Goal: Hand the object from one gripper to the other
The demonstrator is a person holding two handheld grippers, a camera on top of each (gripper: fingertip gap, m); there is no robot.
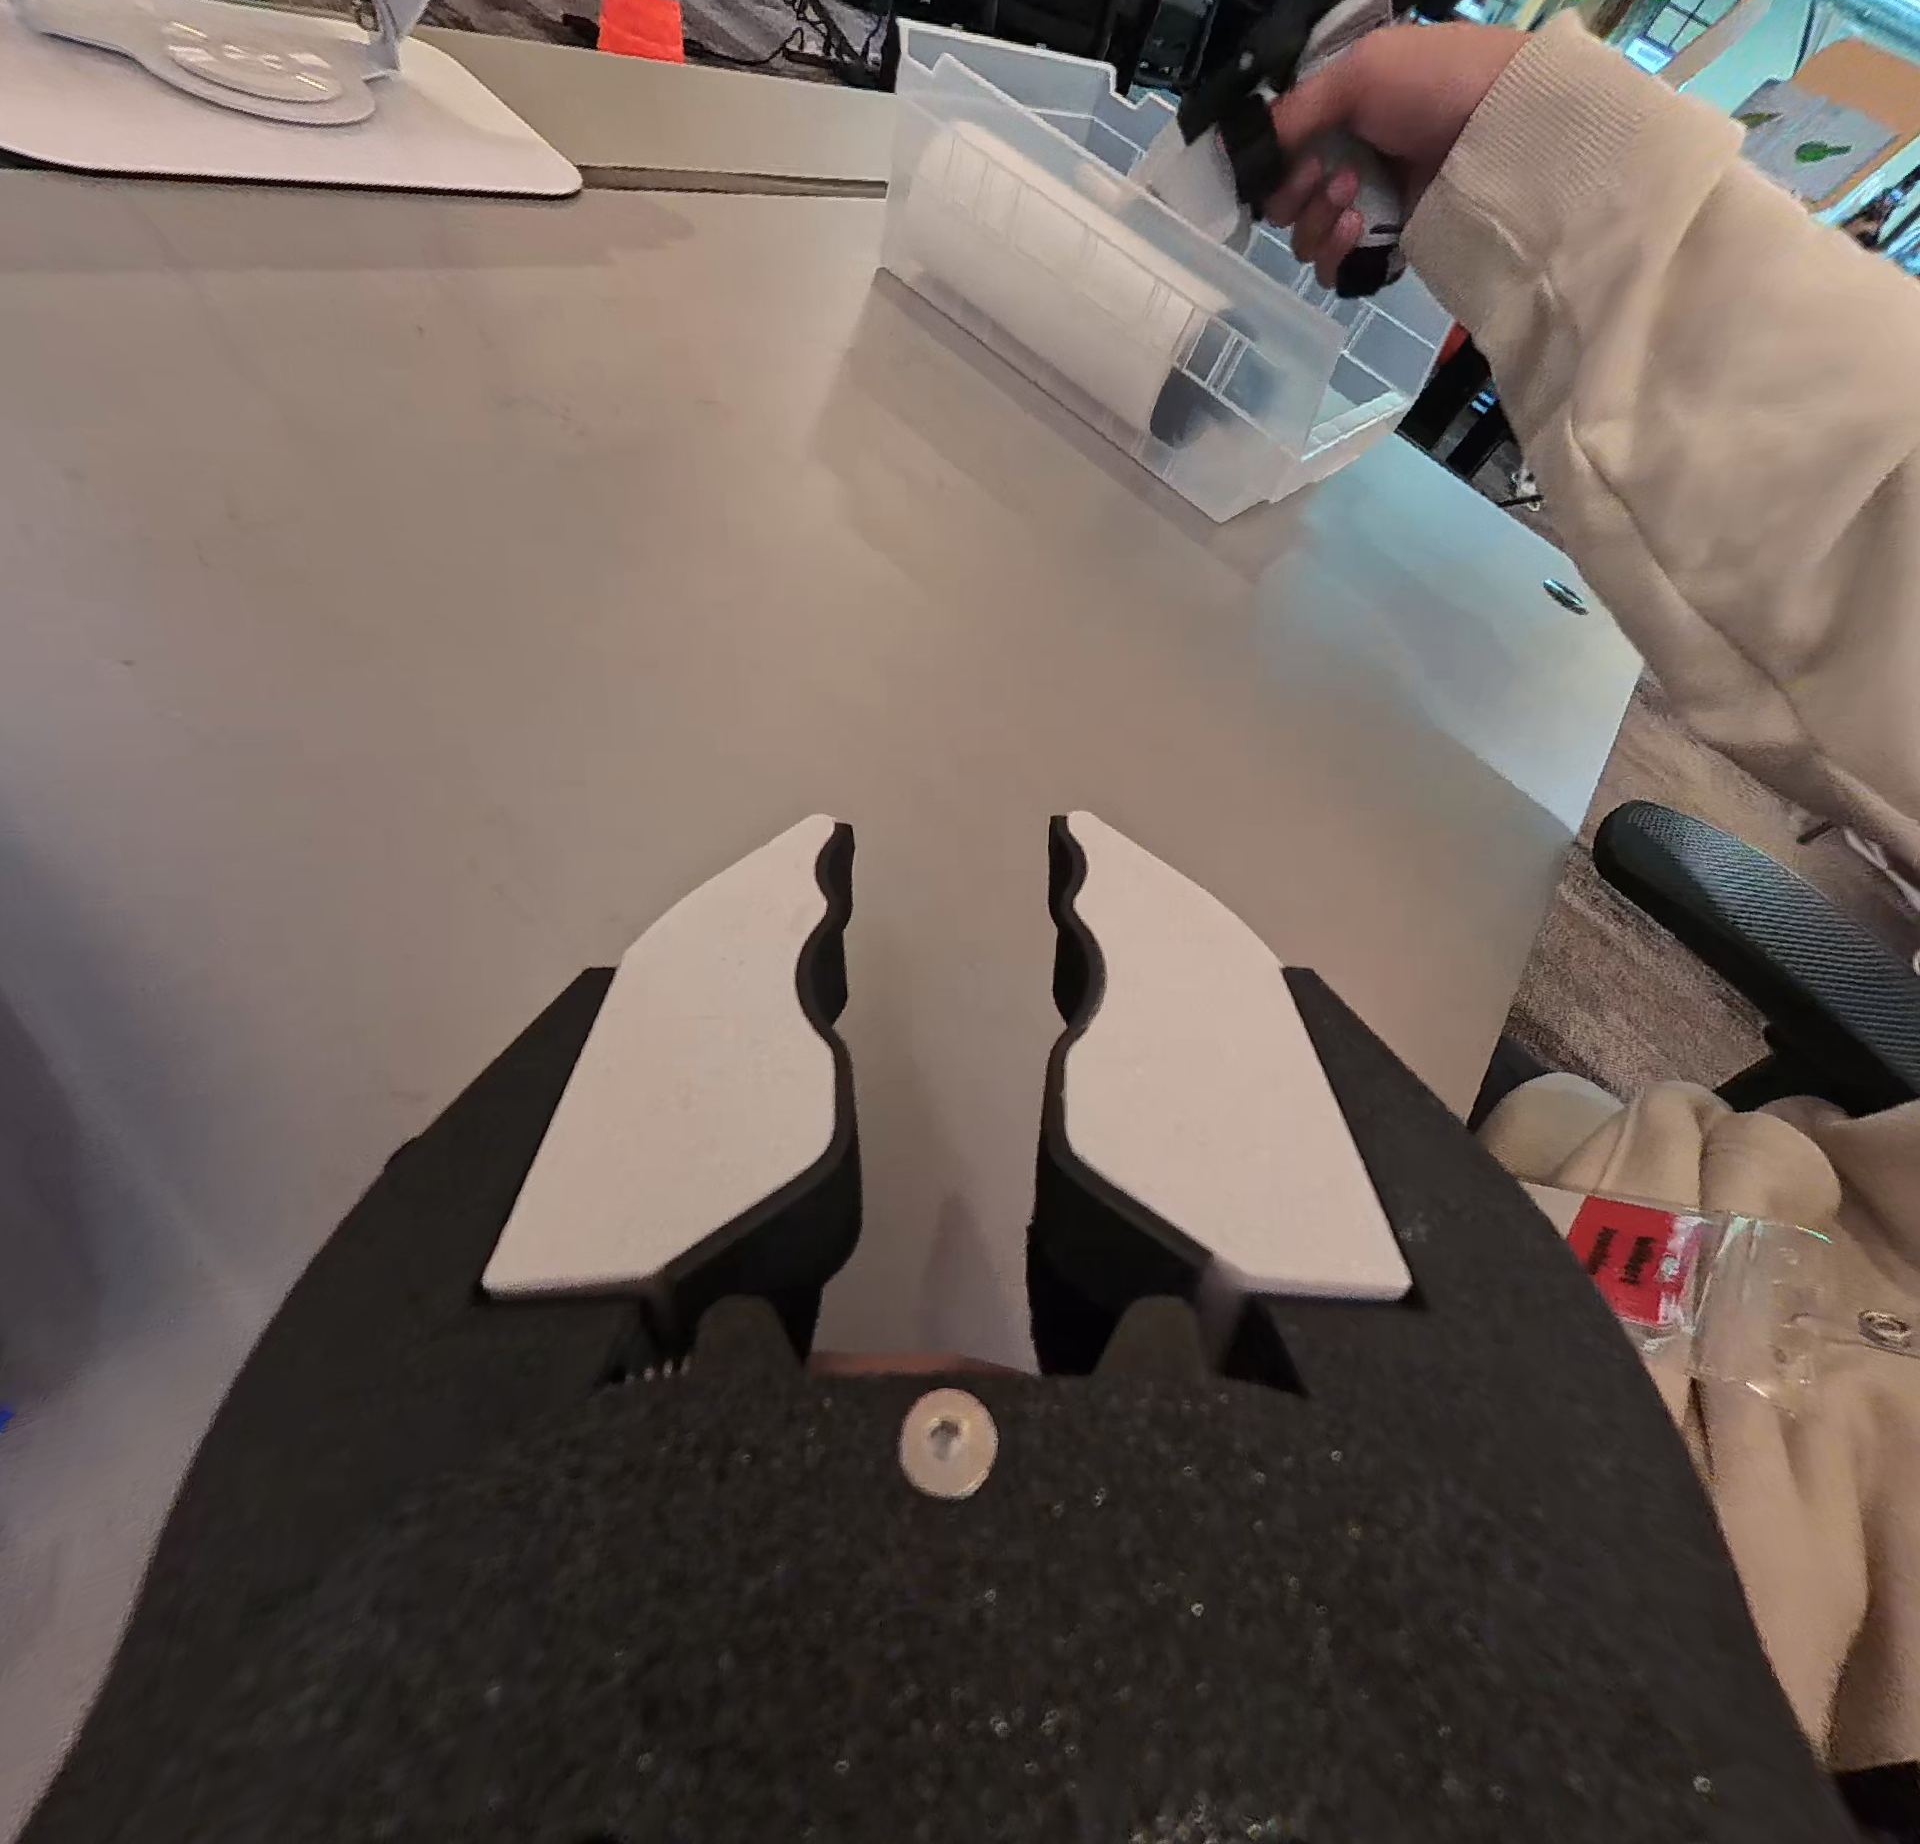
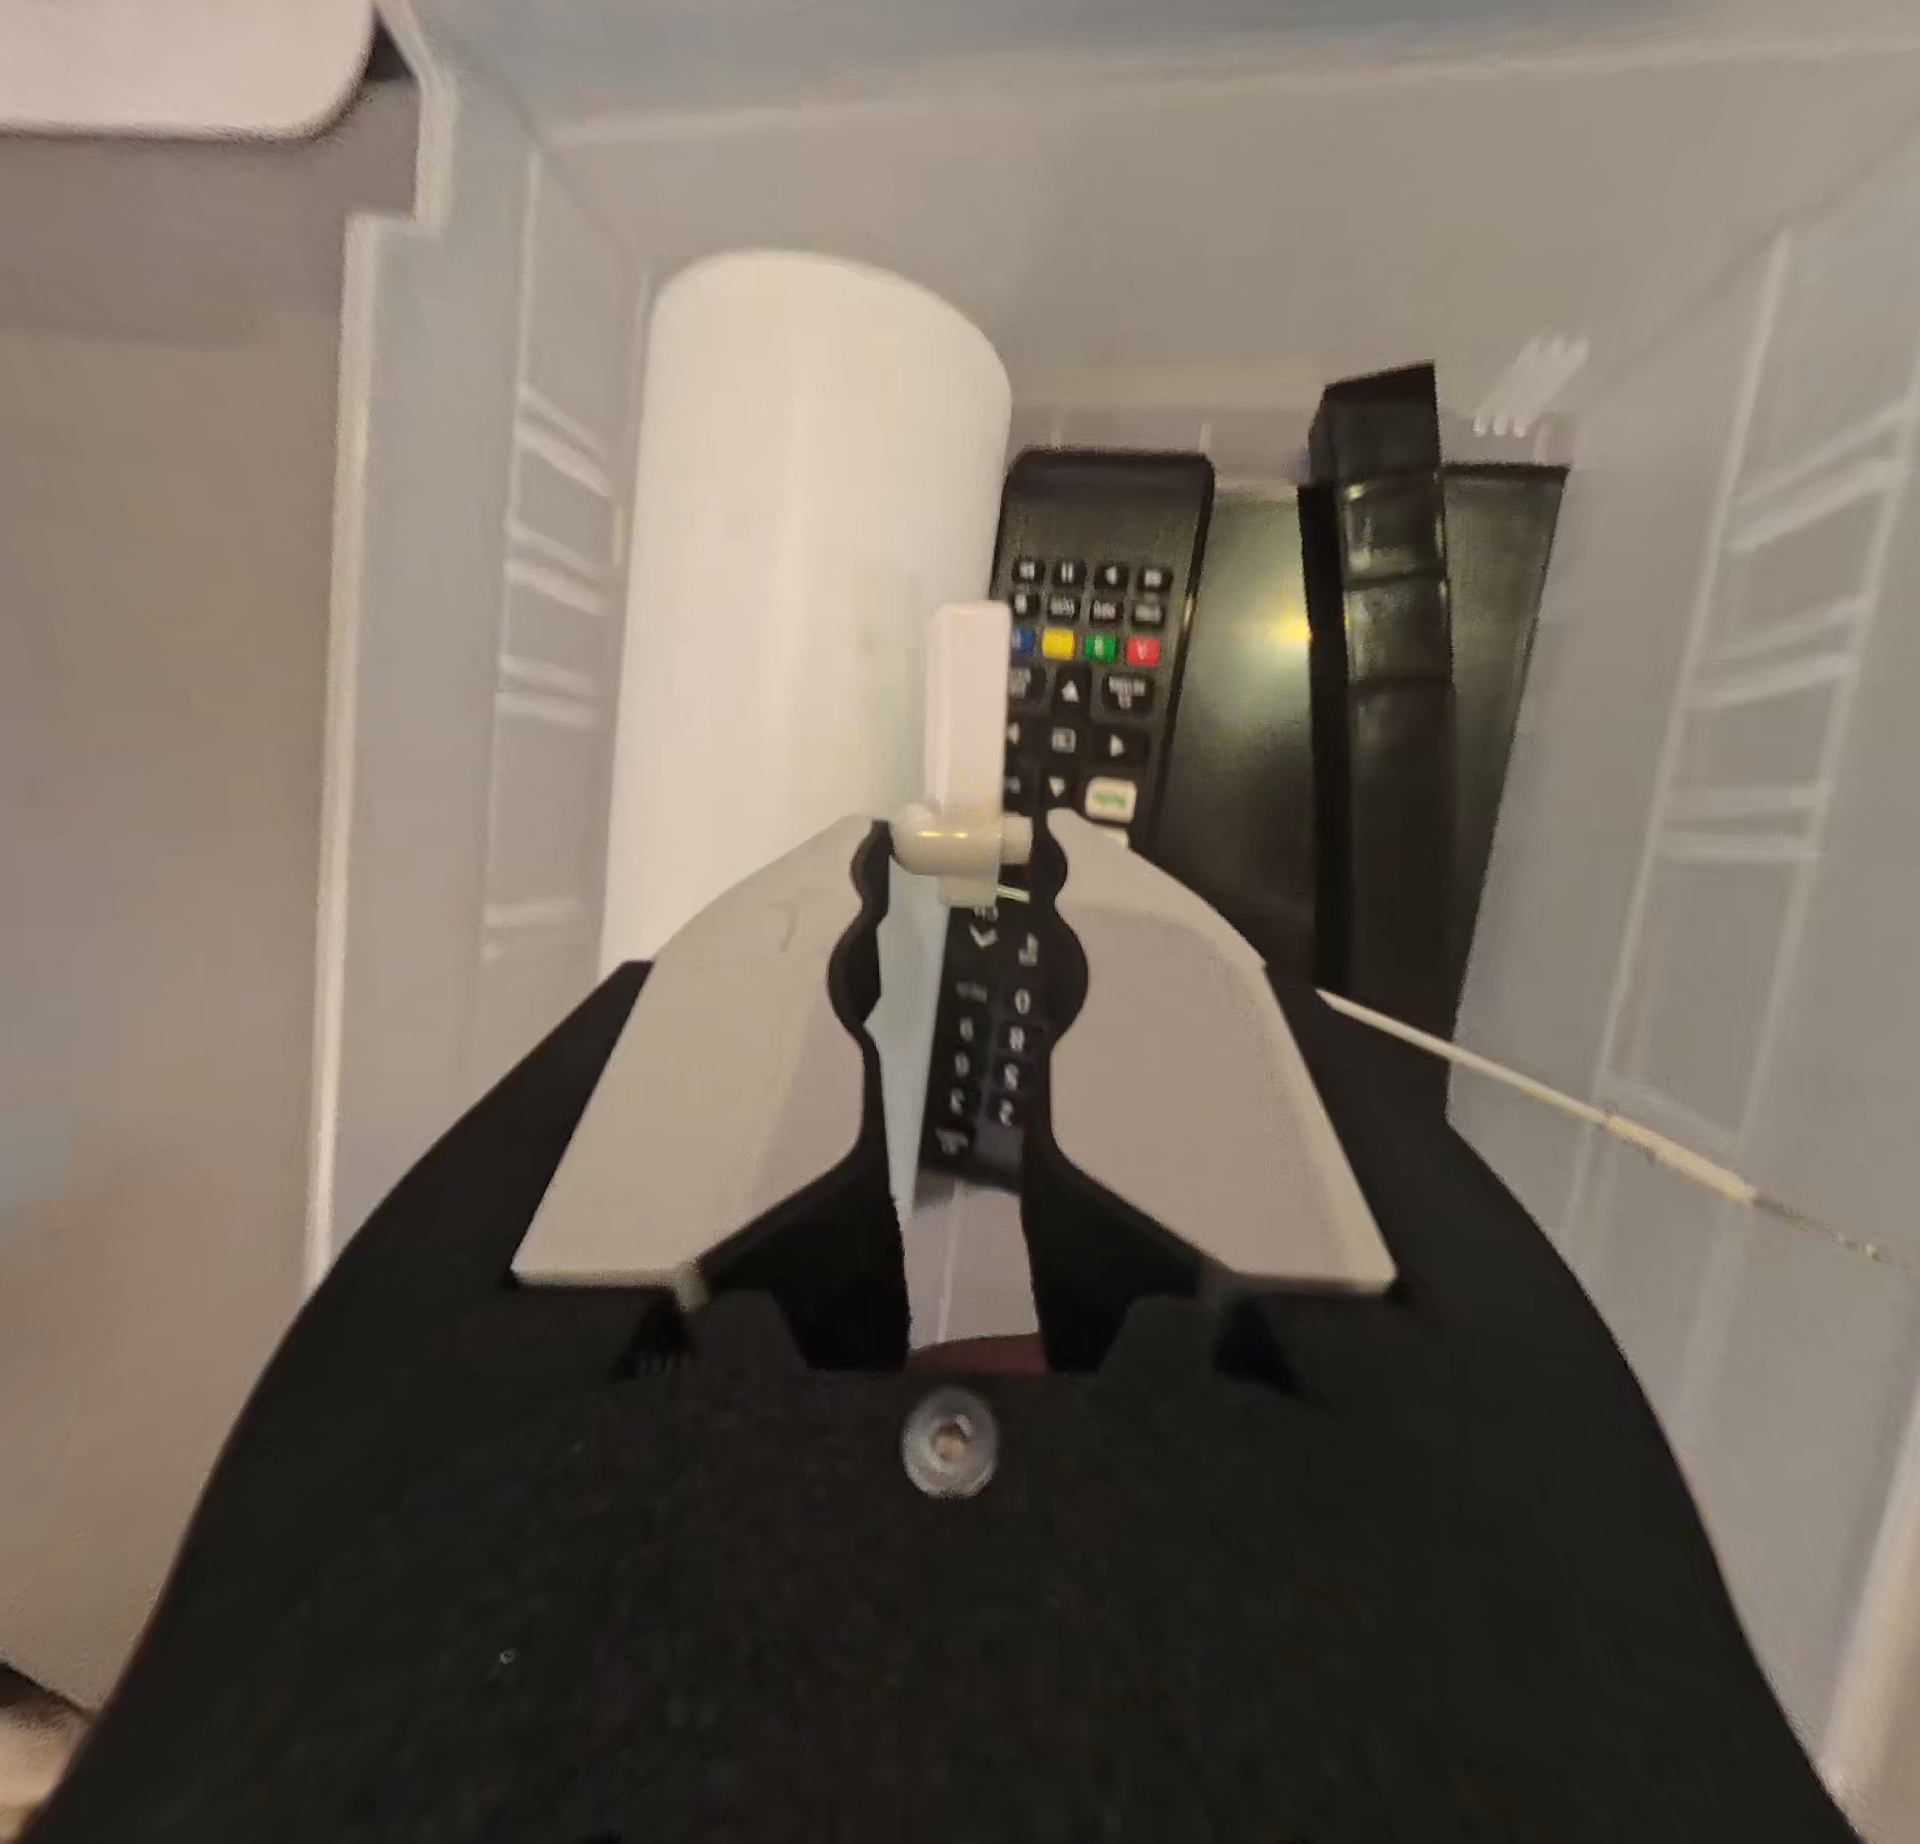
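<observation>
The left gripper (image 1: pixel 951 838) is held low over a bare pale table (image 1: pixel 416 506), its fingers apart with nothing between them. Farther off in the left wrist view, a clear plastic bin (image 1: pixel 1340 444) stands on the table, and a hand (image 1: pixel 1361 142) in a cream sleeve (image 1: pixel 1662 392) holds the right gripper above the bin's far end, pointed down into it.

In the right wrist view, the right gripper (image 2: pixel 956 859) is seen inside the bin (image 2: pixel 1766 651), clamped at its tips on a small white clip (image 2: pixel 966 745). The clip's flat tab sticks out past the fingertips, and its rounded cross-piece is pinched between the dark inner pads. Whether the clip is lifted clear of the things beneath cannot be told.

Behind the clip, a white roll (image 2: pixel 800 568) lies along the bin's left side. Just beside the roll, a black remote (image 2: pixel 1101 651) with coloured buttons is seen, partly hidden by the fingers. To the right of the remote, a second black object (image 2: pixel 1382 672) is seen; its kind cannot be told
</observation>
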